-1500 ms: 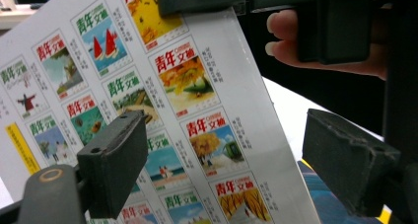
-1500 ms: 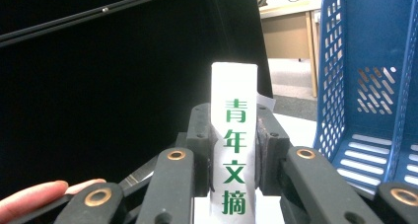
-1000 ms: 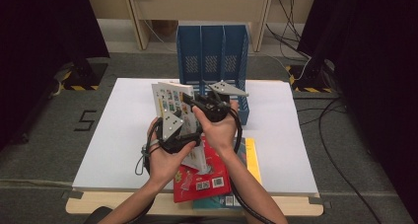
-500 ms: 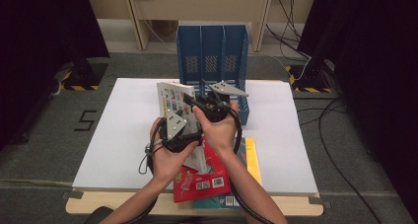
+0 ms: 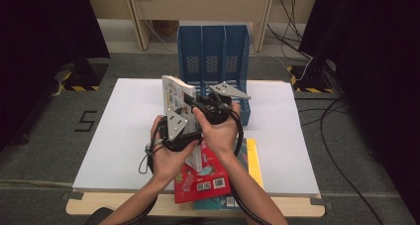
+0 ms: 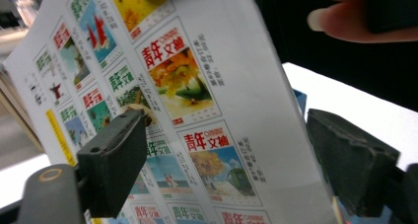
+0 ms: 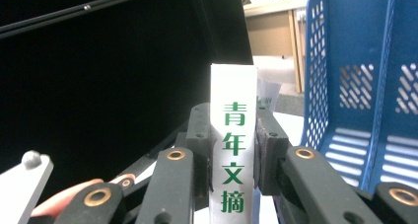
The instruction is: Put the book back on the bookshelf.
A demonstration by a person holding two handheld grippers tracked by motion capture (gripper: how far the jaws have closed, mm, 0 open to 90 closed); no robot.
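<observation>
A white magazine-style book [image 5: 174, 97] with small coloured cover pictures stands upright above the table, in front of the blue file rack [image 5: 213, 49]. My right gripper [image 7: 231, 135] is shut on its spine [image 7: 233, 86], which carries green characters; in the high view this gripper [image 5: 194, 104] sits at the book's right edge. My left gripper [image 6: 231, 165] is open, its two jaws wide apart on either side of the book's cover [image 6: 187, 76], close in front of it. From above, the left gripper [image 5: 179, 121] is low at the book's near side.
The rack has three upright slots and stands at the table's far edge. A red book [image 5: 200, 179] lies flat near the front edge on top of a yellow and teal one [image 5: 253, 160]. The white table [image 5: 119, 136] spreads bare to the left and right.
Both hands and the book have edged slightly right and towards the rack. The grips look the same.
</observation>
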